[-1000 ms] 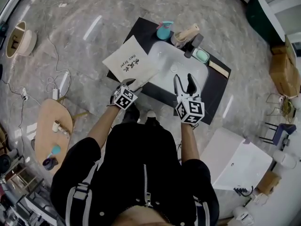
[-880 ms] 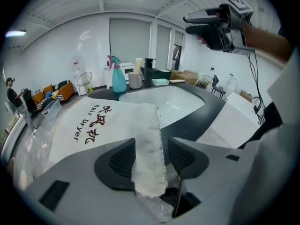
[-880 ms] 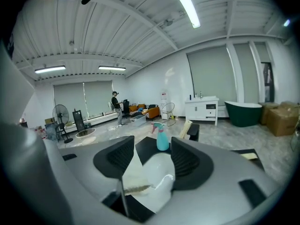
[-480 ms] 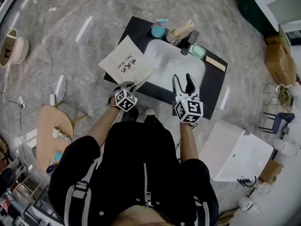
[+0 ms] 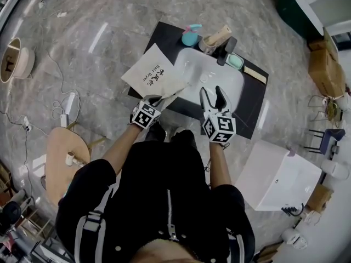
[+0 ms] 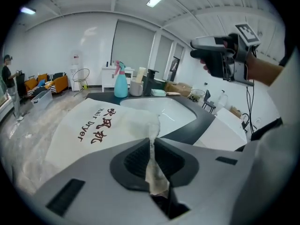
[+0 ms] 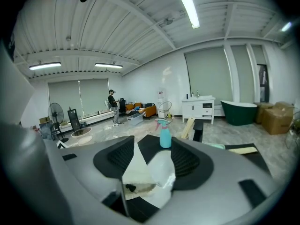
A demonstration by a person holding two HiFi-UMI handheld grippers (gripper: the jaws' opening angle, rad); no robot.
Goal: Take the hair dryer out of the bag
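A white cloth bag (image 5: 155, 72) printed "Hair Dryer" lies on the left part of a black counter (image 5: 253, 100), its right edge hanging over the white sink (image 5: 225, 78). No hair dryer shows. My left gripper (image 5: 158, 99) is at the bag's near corner; its jaws have just been closing and now pinch a fold of the bag's cloth (image 6: 151, 146). The rest of the bag (image 6: 93, 128) spreads out ahead of them. My right gripper (image 5: 211, 92) hovers open over the sink's near rim, nothing between its fingers (image 7: 152, 165).
At the counter's back stand a teal spray bottle (image 5: 192, 35), a wooden holder (image 5: 215, 39), a black object (image 5: 226, 49) and a mint dish (image 5: 236, 62). A second white basin (image 5: 277, 177) lies on the floor at right, a wooden stool (image 5: 66, 158) at left.
The left gripper's jaws have shut on the bag's near corner and lifted a fold of cloth. The right gripper has hardly shifted above the sink.
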